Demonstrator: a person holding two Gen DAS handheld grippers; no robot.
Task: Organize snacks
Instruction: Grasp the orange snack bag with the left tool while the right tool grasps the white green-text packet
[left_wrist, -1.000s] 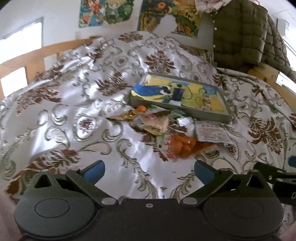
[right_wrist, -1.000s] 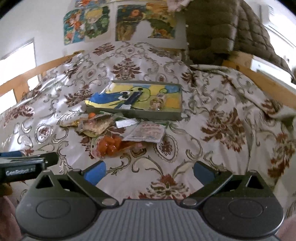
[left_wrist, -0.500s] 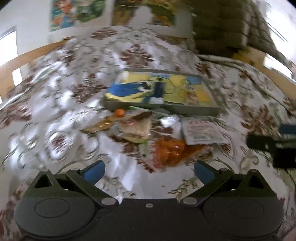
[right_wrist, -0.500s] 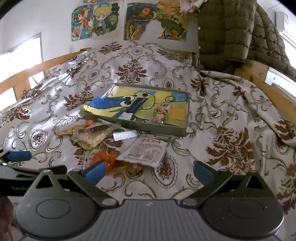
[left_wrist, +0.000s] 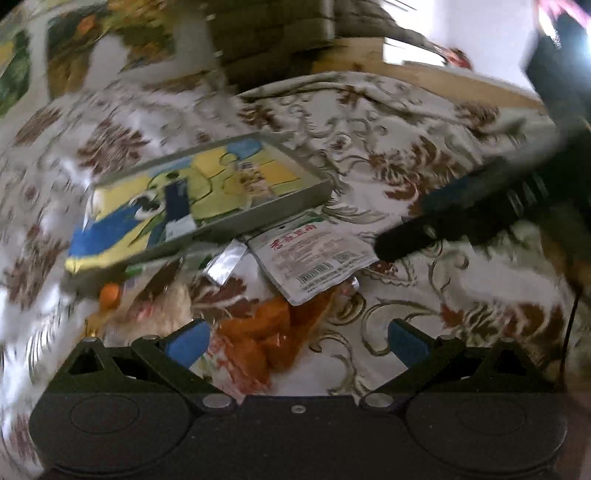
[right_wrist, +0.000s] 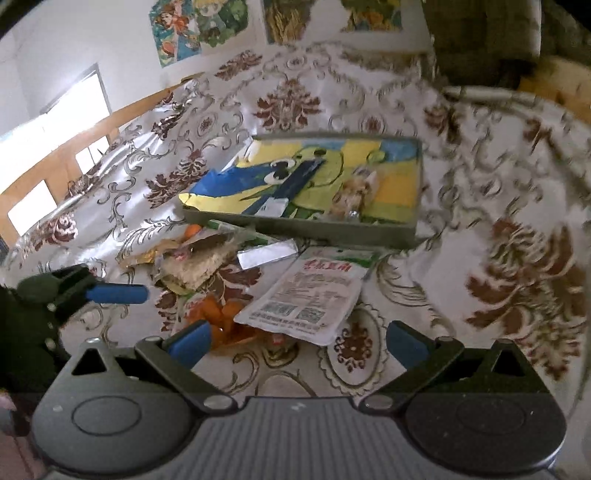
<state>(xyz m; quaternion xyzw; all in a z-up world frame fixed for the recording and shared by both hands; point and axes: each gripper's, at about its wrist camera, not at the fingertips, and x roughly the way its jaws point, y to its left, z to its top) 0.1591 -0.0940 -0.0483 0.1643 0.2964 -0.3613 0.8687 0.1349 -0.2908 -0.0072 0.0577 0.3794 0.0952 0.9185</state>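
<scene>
On the patterned bedspread (right_wrist: 517, 258), just in front of the shallow tray (right_wrist: 295, 225), lies a loose heap of snack packets. A white pouch with red lettering (right_wrist: 306, 295) sits topmost, overlapping an orange packet (right_wrist: 218, 314) whose near part the right gripper's finger hides. A silver sachet (right_wrist: 266, 254) and a crumpled clear wrapper (right_wrist: 192, 262) lie to the left, their print too small to read. Inside the tray are a dark slim packet (right_wrist: 291, 181) and a small wrapped snack (right_wrist: 351, 195). The right gripper (right_wrist: 299, 343) hovers near the pouch, jaws spread, holding nothing. The left gripper (left_wrist: 295, 339) is likewise spread over the orange packet (left_wrist: 266, 339); its view is smeared with blur.
</scene>
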